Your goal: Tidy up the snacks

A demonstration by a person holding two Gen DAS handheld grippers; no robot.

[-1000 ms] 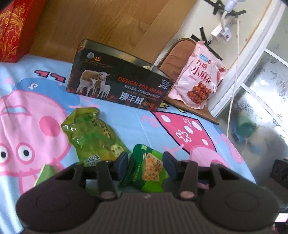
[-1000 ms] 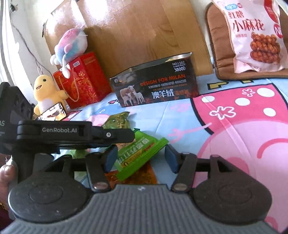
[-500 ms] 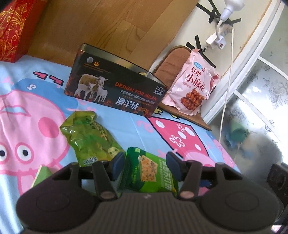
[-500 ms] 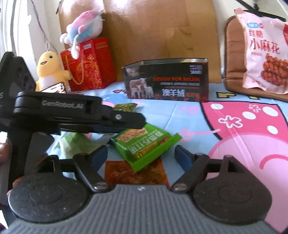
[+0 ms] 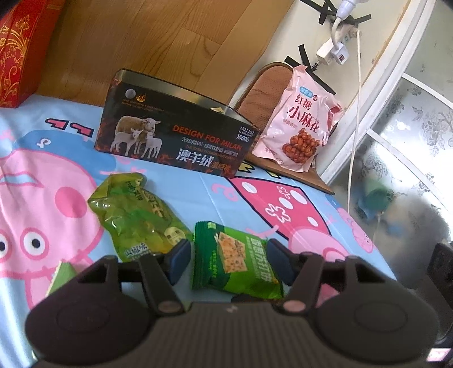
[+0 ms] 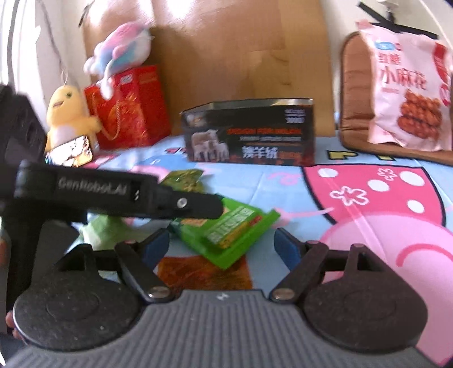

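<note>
A light blue cartoon-pig printed sheet (image 5: 184,195) covers the surface. Behind it stands a brown wood-grain panel (image 5: 158,36). To the right, a cream wall (image 5: 286,31) carries a white power adapter (image 5: 329,51) and black tape strips (image 5: 322,12). A white-framed patterned glass window (image 5: 419,119) admits daylight.

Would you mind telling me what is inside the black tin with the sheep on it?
The tin is open, with only a small yellowish edge showing above its rim in the left view. Its front wall covers the rest, so I cannot tell its contents.

Glossy plastic snack packs (image 5: 235,254); shiny metal tin (image 5: 175,141); printed cloth sheet (image 5: 220,195); wood-grain headboard (image 5: 158,36), smooth.
</note>
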